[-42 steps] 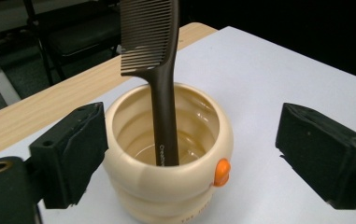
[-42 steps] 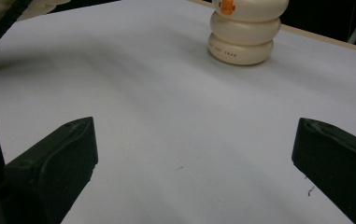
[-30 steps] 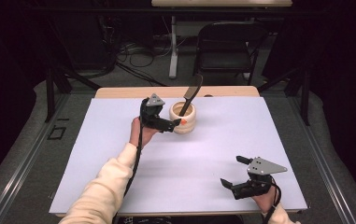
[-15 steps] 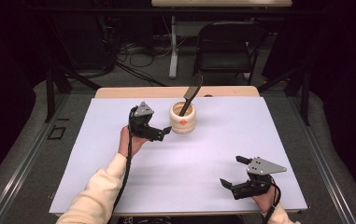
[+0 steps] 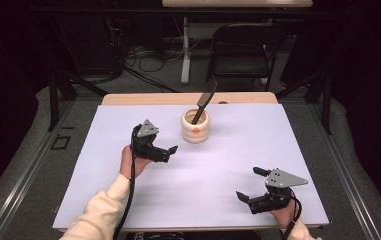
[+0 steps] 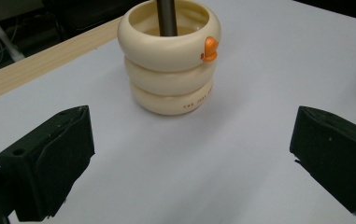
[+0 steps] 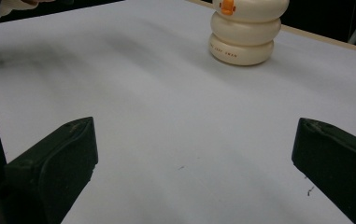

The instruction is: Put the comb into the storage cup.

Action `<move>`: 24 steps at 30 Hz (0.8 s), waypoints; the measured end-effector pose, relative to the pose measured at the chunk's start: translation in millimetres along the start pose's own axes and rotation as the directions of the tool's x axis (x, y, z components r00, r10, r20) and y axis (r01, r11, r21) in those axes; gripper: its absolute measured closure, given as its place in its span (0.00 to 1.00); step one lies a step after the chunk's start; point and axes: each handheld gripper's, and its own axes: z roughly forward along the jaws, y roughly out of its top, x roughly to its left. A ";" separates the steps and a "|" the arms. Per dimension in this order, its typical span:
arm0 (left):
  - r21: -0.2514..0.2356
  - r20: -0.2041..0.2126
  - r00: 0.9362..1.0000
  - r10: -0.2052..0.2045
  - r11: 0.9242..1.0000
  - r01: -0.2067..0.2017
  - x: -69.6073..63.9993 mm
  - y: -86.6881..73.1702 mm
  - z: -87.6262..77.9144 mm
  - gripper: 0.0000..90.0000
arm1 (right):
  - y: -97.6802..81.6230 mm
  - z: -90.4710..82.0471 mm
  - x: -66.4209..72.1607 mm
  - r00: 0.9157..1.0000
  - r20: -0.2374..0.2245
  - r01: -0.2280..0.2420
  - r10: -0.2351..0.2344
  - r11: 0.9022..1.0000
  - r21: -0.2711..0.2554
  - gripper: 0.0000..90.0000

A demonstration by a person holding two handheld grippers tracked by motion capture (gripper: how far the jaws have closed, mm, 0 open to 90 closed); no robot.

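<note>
Cream ribbed holder [image 5: 195,127] stands near the table's [image 5: 298,150] far edge, a dark comb [image 5: 204,101] leaning in it. Left gripper [image 5: 170,150], jaws wide and empty, faces it just beside; right gripper [image 5: 250,185] rests spread by the near edge, likely idle.

Cream ringed holder [image 7: 246,35] far beyond wide-apart black jaws, on white table [image 7: 166,130].
</note>
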 end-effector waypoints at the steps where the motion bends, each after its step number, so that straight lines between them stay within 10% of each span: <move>1: -0.006 -0.001 1.000 -0.003 1.000 0.003 -0.3 -1.5 -2.5 0.00 | 0.1 -0.1 0.2 1.000 0.001 0.001 -0.001 1.000 0.001 0.00; 24: -0.013 -0.019 1.000 0.013 1.000 -0.014 -19.0 -30.6 -35.2 0.00 | 0.3 -0.9 0.9 1.000 0.003 0.009 -0.009 1.000 0.002 0.00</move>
